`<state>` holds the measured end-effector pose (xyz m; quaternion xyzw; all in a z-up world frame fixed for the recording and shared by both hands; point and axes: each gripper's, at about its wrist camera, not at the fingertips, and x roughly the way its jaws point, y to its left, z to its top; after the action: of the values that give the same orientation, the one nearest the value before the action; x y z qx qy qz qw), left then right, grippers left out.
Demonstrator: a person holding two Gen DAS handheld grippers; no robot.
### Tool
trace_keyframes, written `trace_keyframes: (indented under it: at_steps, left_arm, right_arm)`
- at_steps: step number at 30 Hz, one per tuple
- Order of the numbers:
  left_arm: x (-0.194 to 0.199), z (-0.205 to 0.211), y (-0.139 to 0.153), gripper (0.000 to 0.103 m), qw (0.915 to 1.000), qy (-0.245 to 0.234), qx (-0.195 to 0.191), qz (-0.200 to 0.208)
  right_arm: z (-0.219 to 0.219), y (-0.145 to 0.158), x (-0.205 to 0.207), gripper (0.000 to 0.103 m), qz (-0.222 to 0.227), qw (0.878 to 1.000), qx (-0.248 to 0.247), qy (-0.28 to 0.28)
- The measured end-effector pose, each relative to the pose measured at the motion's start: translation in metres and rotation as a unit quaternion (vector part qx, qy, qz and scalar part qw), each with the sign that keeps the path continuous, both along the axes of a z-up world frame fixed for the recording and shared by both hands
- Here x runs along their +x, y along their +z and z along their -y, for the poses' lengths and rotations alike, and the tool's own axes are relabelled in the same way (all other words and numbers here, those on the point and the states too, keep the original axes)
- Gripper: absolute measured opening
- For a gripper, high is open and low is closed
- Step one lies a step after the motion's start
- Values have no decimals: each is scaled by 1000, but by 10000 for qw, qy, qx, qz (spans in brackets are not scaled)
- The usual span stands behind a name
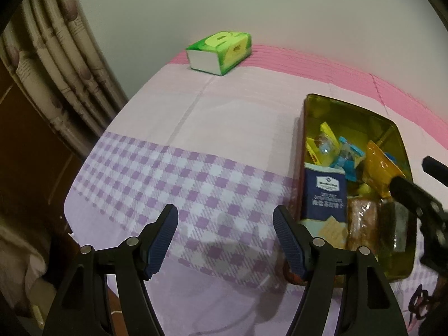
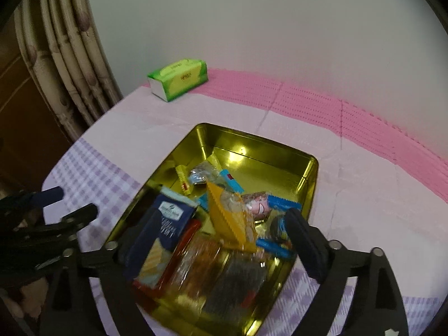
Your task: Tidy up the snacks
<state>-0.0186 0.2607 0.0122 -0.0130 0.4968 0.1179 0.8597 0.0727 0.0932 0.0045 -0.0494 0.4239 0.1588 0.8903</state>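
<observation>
**Tin filled, both grippers apart**

The gold tin (image 2: 309, 179) sits on the cloth (image 1: 196, 117), its far rim pointing toward 12 o'clock in the right wrist view and its near corner under that camera. The snacks lie heaped in the near half: a blue box (image 2: 170, 219) at 9 o'clock of the pile, a yellow pack (image 2: 224, 215) in the middle, clear-wrapped cakes (image 2: 196, 263) toward 6 o'clock. The far half of the tin floor is bare gold.

Open cloth runs from the tin's left wall toward 9 o'clock as far as the table edge by the curtain (image 1: 56, 64). A green tissue pack (image 1: 219, 51) stands well apart at 11 o'clock, near the wall. A pink band runs along the far edge at 1 to 3 o'clock.

The right gripper (image 2: 221, 232) hangs over the tin's near end, tilted steeply down, jaws wide with nothing pressed between the pads. The left gripper (image 1: 225, 238) hovers over the checked cloth just beside the tin's left wall, tilted down, jaws partly apart and empty.
</observation>
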Motion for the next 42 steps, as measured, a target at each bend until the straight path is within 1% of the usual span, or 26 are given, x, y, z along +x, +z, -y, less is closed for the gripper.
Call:
trace_keyframes:
  at_steps: [2, 5, 9, 13, 17, 19, 25, 29, 42]
  left_arm:
    - [-1, 4, 2, 71, 10000, -84, 26, 2]
    - [-2, 12, 4, 71, 9997, -210, 86, 6]
    - [-3, 21, 5, 71, 9991, -379, 154, -54]
    - [-4, 29, 3, 71, 9982, -532, 247, -127]
    - [-5, 35, 2, 71, 9975, -633, 251, -172]
    - [-6, 38, 2, 71, 9971, -688, 275, -180]
    - [-7, 43, 1, 71, 9964, -759, 323, -191]
    - [-7, 44, 0, 71, 9960, -787, 355, -220]
    - [-8, 48, -1, 71, 9956, -839, 352, -226]
  right_arm:
    - [7, 1, -12, 95, 30, 10000, 6, 6]
    - [17, -3, -24, 98, -59, 9999, -57, -95]
    - [31, -10, -37, 101, -241, 9989, 61, -392]
    - [36, -22, -44, 101, -432, 9979, 46, -490]
    - [37, -27, -46, 101, -530, 9973, 111, -490]
    - [35, -28, -47, 101, -533, 9973, 157, -472]
    - [29, -31, -49, 101, -562, 9972, 13, -497]
    - [29, -33, -49, 101, -577, 9970, 19, -512]
    - [25, -36, -49, 101, -623, 9970, -3, -466]
